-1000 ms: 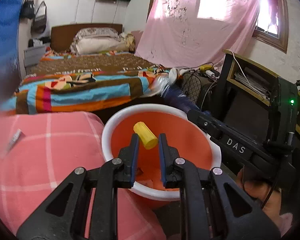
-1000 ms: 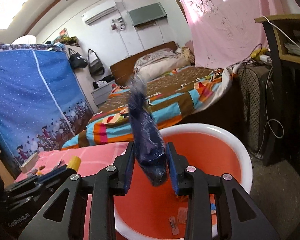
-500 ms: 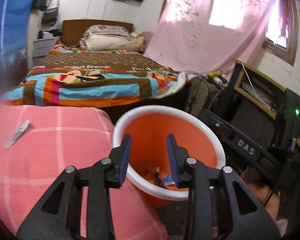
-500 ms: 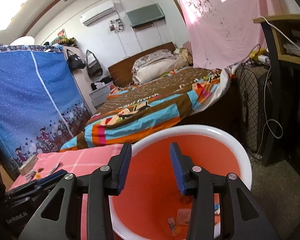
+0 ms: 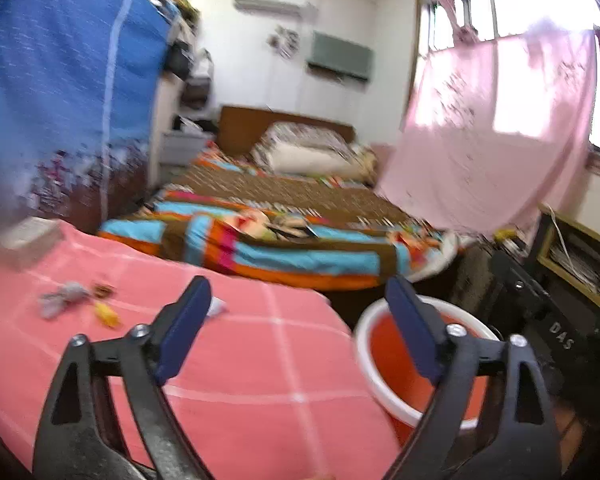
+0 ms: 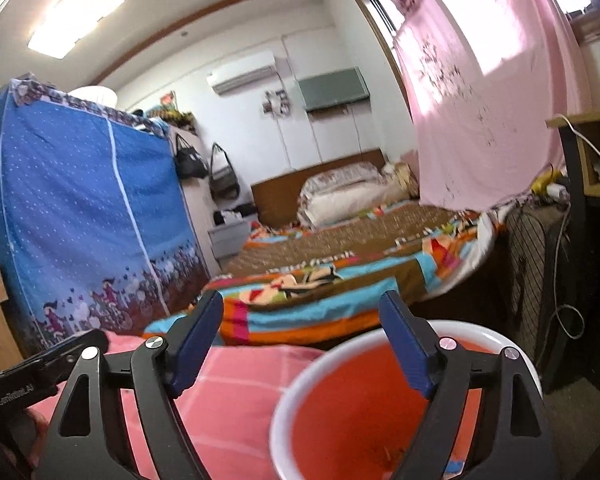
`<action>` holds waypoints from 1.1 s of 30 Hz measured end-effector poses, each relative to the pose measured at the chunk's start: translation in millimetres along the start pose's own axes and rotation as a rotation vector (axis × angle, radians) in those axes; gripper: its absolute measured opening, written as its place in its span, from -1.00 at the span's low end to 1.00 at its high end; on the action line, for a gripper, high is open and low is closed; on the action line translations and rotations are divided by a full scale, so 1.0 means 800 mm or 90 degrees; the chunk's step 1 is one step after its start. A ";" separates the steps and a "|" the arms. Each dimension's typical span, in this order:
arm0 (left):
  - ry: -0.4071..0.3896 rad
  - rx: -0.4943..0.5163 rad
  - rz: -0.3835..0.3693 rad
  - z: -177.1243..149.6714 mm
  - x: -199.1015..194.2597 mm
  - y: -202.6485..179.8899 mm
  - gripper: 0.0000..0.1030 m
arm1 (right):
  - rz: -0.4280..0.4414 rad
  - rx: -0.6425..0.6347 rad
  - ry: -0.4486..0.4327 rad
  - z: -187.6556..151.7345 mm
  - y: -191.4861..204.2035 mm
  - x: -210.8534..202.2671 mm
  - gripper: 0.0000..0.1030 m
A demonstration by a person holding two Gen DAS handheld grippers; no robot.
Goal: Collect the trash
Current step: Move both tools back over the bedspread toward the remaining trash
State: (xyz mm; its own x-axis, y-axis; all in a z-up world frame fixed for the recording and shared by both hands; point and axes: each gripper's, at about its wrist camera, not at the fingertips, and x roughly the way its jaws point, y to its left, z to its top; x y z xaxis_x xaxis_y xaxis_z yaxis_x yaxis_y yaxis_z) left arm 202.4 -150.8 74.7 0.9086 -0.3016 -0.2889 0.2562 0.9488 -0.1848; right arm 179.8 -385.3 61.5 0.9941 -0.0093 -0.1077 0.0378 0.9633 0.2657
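Because nothing is held, both left gripper [image 5: 296, 312] and right gripper [image 6: 302, 326] spread wide. Orange bin [image 5: 370, 316] down beside pink table [image 5: 260, 360], ready for catching. Small scraps [image 5: 78, 300] waiting on cloth, far left.

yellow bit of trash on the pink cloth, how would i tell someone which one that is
Start at the pink checked cloth beside the orange bucket. Toward its far left lies a small cluster of scraps. The yellow piece is nearest the camera there, just right of the grey crumpled scrap and below the small brown bit; it is the only bright yellow one.
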 end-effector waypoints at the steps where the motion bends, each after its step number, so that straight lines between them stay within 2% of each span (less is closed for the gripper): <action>1: -0.010 -0.003 0.010 0.001 -0.004 0.009 0.98 | 0.003 -0.002 -0.007 0.001 0.005 0.000 0.60; 3: -0.042 -0.013 0.044 0.003 -0.017 0.030 1.00 | 0.011 -0.009 -0.021 0.002 0.020 0.001 0.66; 7: -0.085 -0.019 0.086 0.006 -0.035 0.064 1.00 | 0.029 -0.016 -0.059 -0.001 0.049 0.001 1.00; 13: -0.126 0.007 0.143 0.006 -0.054 0.101 1.00 | 0.091 -0.023 -0.111 -0.008 0.095 0.005 1.00; 21: -0.166 0.036 0.211 0.003 -0.077 0.151 1.00 | 0.146 -0.118 -0.124 -0.032 0.167 0.020 1.00; 25: -0.167 0.048 0.234 0.006 -0.082 0.177 1.00 | 0.163 -0.160 -0.099 -0.046 0.196 0.037 1.00; 28: -0.142 0.057 0.238 0.012 -0.074 0.197 1.00 | 0.171 -0.170 -0.064 -0.052 0.212 0.056 1.00; 31: -0.109 0.059 0.261 0.014 -0.057 0.210 1.00 | 0.160 -0.175 0.008 -0.059 0.224 0.085 1.00; 33: -0.077 0.054 0.278 0.009 -0.042 0.216 1.00 | 0.130 -0.177 0.081 -0.068 0.229 0.114 1.00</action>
State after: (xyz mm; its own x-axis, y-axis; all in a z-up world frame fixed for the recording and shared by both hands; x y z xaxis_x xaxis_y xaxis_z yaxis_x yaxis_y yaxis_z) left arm 218.9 24.1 59.4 0.9680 0.1372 -0.2101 -0.1385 0.9903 0.0086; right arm 271.9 -195.2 48.6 0.9573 0.2070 -0.2019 -0.2063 0.9782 0.0246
